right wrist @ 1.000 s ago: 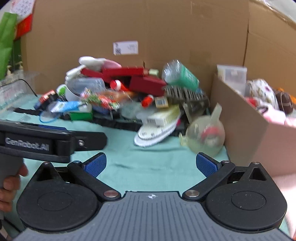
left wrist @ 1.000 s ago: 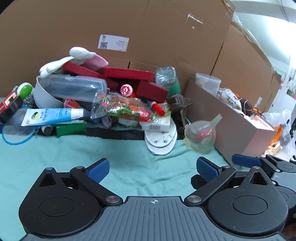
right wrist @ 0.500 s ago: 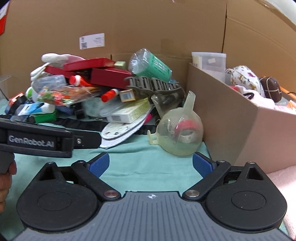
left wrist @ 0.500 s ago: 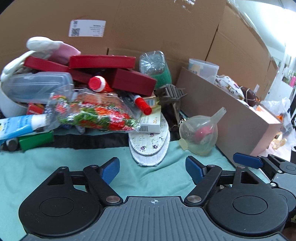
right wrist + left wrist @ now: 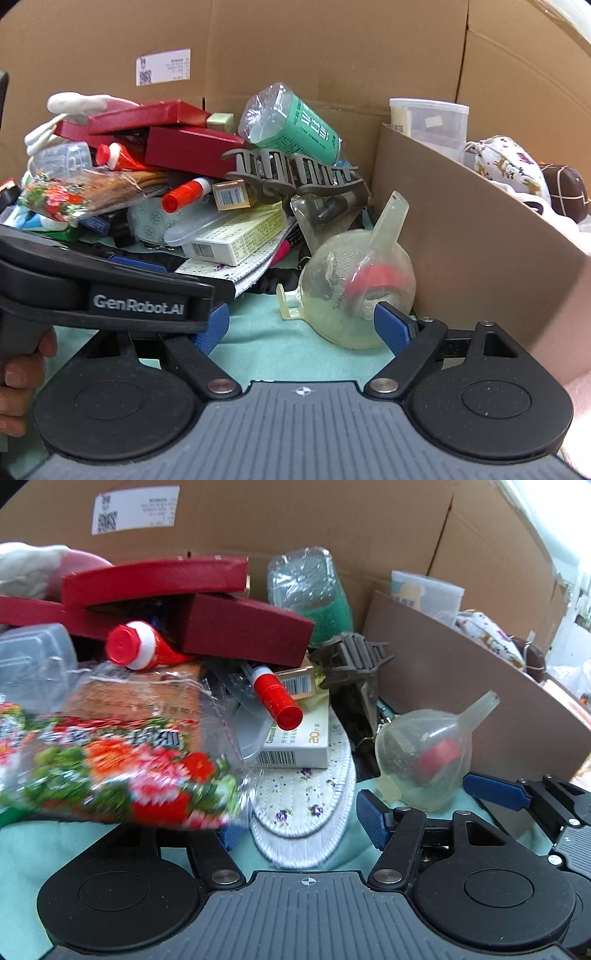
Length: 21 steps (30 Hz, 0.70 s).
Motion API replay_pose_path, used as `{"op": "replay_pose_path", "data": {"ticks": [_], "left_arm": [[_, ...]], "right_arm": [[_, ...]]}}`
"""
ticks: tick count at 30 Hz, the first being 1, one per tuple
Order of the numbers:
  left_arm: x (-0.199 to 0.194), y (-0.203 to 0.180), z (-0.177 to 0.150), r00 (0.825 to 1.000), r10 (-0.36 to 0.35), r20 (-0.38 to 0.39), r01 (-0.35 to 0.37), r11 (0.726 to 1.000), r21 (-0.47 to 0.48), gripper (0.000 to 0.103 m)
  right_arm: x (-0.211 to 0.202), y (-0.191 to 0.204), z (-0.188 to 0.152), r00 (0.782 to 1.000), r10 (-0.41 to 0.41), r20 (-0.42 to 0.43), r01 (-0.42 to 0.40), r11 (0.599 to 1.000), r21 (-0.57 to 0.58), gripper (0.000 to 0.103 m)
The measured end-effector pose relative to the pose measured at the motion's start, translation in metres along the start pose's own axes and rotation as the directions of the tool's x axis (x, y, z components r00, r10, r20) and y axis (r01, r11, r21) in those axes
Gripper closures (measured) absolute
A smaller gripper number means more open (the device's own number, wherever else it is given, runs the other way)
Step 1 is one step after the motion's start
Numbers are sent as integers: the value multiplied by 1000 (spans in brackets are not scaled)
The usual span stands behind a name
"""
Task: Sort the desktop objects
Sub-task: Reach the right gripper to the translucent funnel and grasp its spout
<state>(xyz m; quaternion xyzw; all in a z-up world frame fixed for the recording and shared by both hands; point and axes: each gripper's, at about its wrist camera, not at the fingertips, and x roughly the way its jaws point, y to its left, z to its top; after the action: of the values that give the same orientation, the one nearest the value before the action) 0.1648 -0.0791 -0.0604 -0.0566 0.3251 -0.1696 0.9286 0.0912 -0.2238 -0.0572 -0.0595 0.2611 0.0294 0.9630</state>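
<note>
A: What is lying at the left of the pile on the worktop?

B: A crinkled clear plastic bag printed with red and orange flowers [image 5: 122, 775] is lying at the left front, on the mint-green cloth covering the worktop [image 5: 280, 354]. Flat dark red boxes [image 5: 236, 627] are stacking behind it, and a red-capped tube [image 5: 136, 648] is resting between bag and boxes.

A: And toward the middle?

B: A red-capped marker [image 5: 275, 698] is lying on a white and yellow cardboard packet with a barcode [image 5: 295, 744]. That packet is resting on white quilted insoles with small purple flowers [image 5: 299, 808]. A grey plastic hair claw [image 5: 291, 173] is sitting behind, under a tilted green-labelled clear bottle [image 5: 291, 123].

A: State of the left tool?

B: The left tool [image 5: 299, 825] is released, its jaws closing. The front end of the insoles is lying between the blue pads, not pressed. The left pad is mostly hidden by the bag.

A: And the right tool?

B: The right tool [image 5: 306, 328] is also released, jaws closing, around the translucent plastic funnel holding a red object [image 5: 354, 288]. The pads are not pressing it. The funnel is lying on the cloth, just beside the brown cardboard box wall [image 5: 461, 236].
</note>
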Motion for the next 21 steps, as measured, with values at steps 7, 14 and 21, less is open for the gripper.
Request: {"op": "replay_pose_path", "data": {"ticks": [7,14,21], "left_arm": [[8,6,6,1000,9,3,-9,1000,-12,38],[3,10,4,1000,0,10,0,1000,11,40],[-7,19,2,1000,4,3,-4,1000,-13,51]], "right_arm": [[-2,10,1,996,-81,42,84,994,-71,16],[3,7,4,995,-99,31,101,992,-81,16],[11,11,11,990,-129,56,136,979,-151,15]]}}
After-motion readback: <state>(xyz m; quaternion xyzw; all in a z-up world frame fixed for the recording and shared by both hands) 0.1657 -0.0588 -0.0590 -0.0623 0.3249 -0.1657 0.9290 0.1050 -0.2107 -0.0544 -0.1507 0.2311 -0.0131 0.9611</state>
